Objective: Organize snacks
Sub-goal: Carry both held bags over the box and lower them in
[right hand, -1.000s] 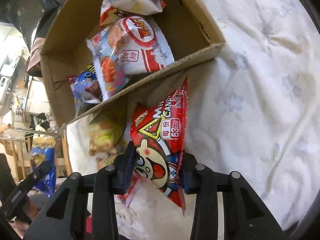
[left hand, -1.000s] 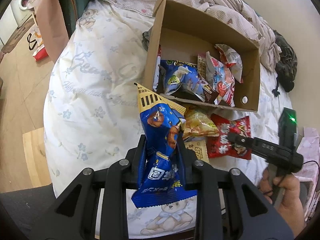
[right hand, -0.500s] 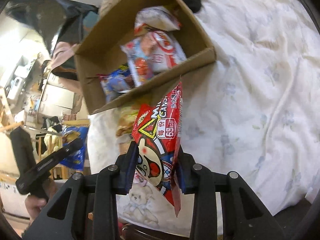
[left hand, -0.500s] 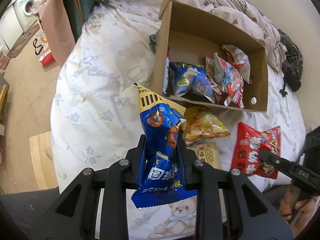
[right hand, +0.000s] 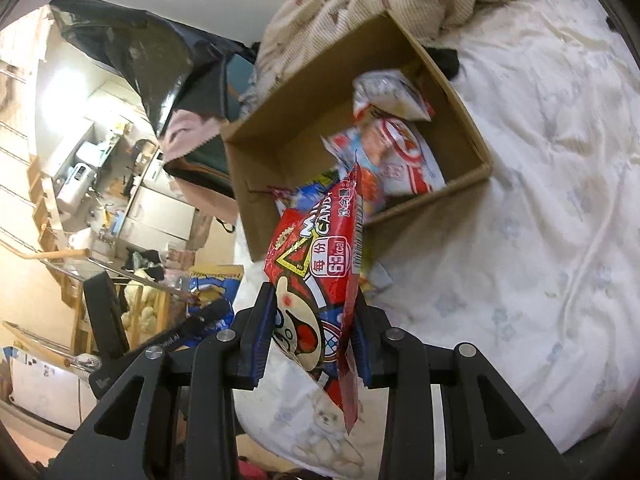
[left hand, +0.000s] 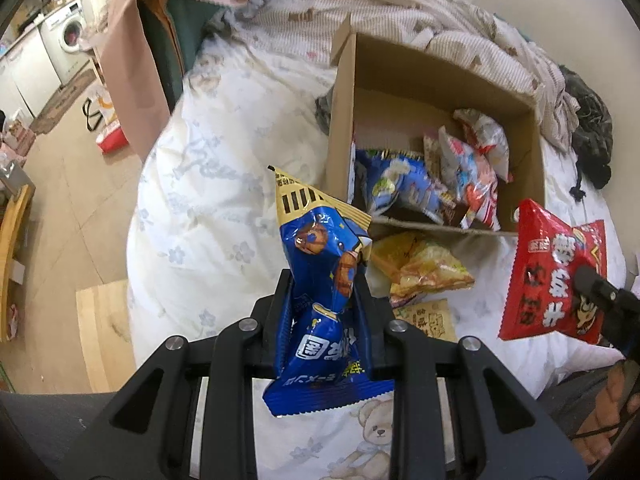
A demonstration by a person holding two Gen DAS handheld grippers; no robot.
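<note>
Presently left gripper (left hand: 324, 300) clamped tight on blue snack bag (left hand: 320, 292): glossy foil, gold striped top, cookie print, upright, crumpled at waist. Right gripper (right hand: 310, 332) pinching red candy bag (right hand: 320, 280): cartoon face, white lettering, hanging clear of bedding. Cardboard box (left hand: 436, 64) ahead of both, open-topped, on white floral quilt (left hand: 208, 200), holding several packets. Yellow packet (left hand: 420, 268) and small tan packet (left hand: 428, 316) lying just outside box's near wall.
</note>
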